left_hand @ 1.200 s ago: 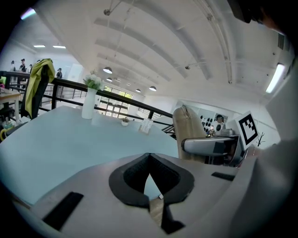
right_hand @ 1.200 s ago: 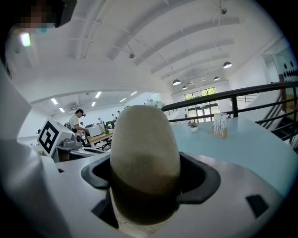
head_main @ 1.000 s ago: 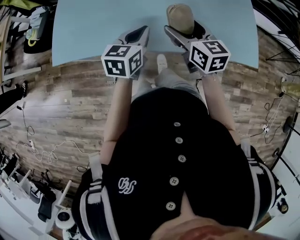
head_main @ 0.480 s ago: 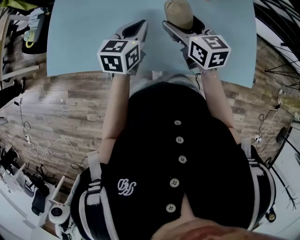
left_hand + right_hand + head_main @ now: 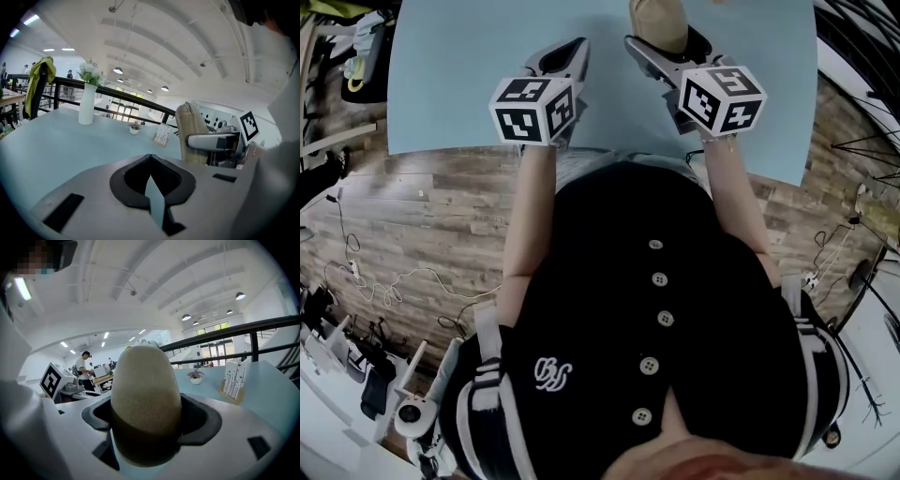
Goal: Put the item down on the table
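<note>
- Head view: the light blue worktop (image 5: pixel 469 75) fills the upper part of the picture, with a wooden floor (image 5: pixel 422 216) below it.
  - The left gripper (image 5: pixel 566 52) points out over the worktop with nothing in front of it.
  - The right gripper (image 5: pixel 664 45) reaches over the worktop beside it, clamped on a beige item (image 5: pixel 657 21) at the top edge of the picture.
  - Each gripper carries its marker cube (image 5: pixel 534 109) nearest the person, whose black buttoned top fills the lower half.
- Left gripper view: the left gripper (image 5: pixel 150 158) has its jaws brought together and holds nothing (only a thin sliver of blue worktop shows through the slot).
  - To its right the beige item (image 5: pixel 191 131) stands upright in the right gripper (image 5: pixel 212 140). Its base is hidden, so I cannot tell whether it touches the worktop (image 5: pixel 56 140).
  - Farther off stand a white vase (image 5: pixel 87 108) with flowers, a small potted plant (image 5: pixel 134 128) and a card stand (image 5: pixel 162 135).
- Right gripper view: the right gripper (image 5: pixel 146 425) is closed on the rounded beige item (image 5: pixel 145 385), which rises above the jaws.
  - Beyond are the potted plant (image 5: pixel 195 376), the card stand (image 5: pixel 232 380) and a dark railing (image 5: pixel 253 333).
</note>
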A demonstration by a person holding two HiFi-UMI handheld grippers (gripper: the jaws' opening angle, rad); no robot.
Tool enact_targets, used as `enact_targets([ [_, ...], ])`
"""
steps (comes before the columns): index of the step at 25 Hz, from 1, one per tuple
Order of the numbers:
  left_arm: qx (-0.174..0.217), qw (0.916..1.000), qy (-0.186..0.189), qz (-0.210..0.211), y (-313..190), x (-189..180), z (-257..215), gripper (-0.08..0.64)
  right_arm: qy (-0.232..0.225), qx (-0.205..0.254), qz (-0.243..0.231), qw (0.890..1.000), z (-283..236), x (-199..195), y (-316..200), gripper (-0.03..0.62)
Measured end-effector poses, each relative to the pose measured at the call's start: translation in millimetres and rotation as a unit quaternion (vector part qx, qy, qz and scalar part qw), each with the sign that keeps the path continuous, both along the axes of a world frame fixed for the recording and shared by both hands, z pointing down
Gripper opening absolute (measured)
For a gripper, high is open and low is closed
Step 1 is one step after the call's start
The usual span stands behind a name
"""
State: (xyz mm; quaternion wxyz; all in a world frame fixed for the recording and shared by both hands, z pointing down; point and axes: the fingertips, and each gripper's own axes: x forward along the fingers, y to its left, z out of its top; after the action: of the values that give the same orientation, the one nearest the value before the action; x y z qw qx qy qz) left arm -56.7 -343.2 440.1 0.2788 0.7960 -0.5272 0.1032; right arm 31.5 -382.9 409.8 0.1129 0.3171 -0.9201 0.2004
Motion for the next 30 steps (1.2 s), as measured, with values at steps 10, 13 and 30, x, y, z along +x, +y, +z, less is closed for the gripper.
enact_targets([
  [10, -0.009, 1.0, 0.0, 0.001, -7, -9, 7, 0.009, 0.002, -0.012, -0.009, 1.0, 11, -15, -9, 0.408],
  [13, -0.012, 0.9999, 0.002, 0.004, -12, -14, 7, 0.009, 0.008, -0.018, -0.007, 1.0, 14, -18, -14, 0.408],
  [30, -0.034, 0.9969, 0.053, 0.047, -20, -17, 34, 0.009, 0.08, -0.072, -0.022, 0.994, 52, -34, -33, 0.408],
])
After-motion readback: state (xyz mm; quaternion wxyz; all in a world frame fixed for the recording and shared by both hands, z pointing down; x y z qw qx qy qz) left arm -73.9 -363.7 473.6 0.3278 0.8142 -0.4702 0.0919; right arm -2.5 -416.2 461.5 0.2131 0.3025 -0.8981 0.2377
